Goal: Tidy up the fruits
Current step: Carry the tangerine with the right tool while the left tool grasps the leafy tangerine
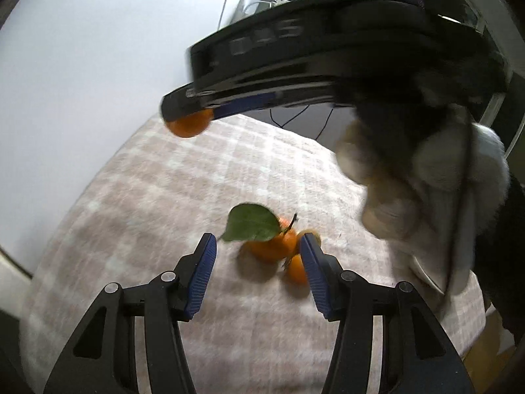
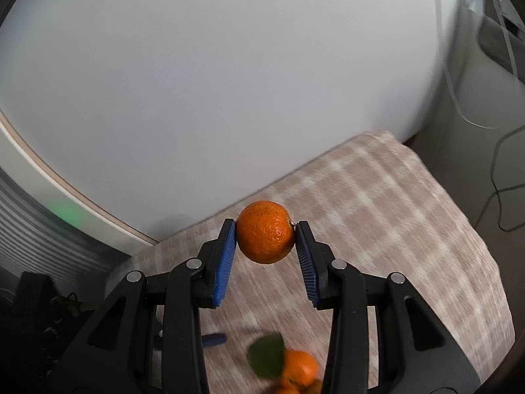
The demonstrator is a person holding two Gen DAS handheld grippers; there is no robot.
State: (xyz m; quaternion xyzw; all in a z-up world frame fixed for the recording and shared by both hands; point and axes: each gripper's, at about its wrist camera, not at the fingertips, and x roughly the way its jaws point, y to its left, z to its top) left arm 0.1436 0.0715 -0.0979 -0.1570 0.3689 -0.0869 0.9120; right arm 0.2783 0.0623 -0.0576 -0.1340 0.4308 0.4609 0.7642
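The right gripper (image 2: 265, 226) is pinching a single orange (image 2: 265, 231) between its blue pads (image 2: 225, 264); both pads press on the fruit's sides near their tips, and the orange hangs clear above the checked cloth (image 2: 377, 203) with nothing under it; seen from the left wrist the same gripper (image 1: 188, 111) reaches in from the upper right with that orange (image 1: 188, 124) at its end, high over the cloth (image 1: 147, 197), and the person's hand (image 1: 387, 197) in a pale fuzzy sleeve (image 1: 485, 164) grips its handle, blurred.

The left gripper (image 1: 259, 239) has its jaws spread with nothing pressed between them; it points down at the cloth, and the cluster of oranges (image 1: 272, 246) lies on the cloth just beyond and between its fingertips; the right-hand pad (image 1: 313, 275) overlaps the cluster's edge in view, though whether it touches I cannot tell.

That cluster carries a green leaf (image 1: 254, 223) on a short stem, tilted up over the largest fruit; a smaller orange (image 1: 297, 271) sits at the near side of it; from the right wrist the cluster (image 2: 298, 369) shows low on the cloth, below the held orange, smeared by motion.

Behind the cloth stands a plain white wall (image 2: 229, 82); cables (image 2: 502, 170) trail past the cloth's far right corner.
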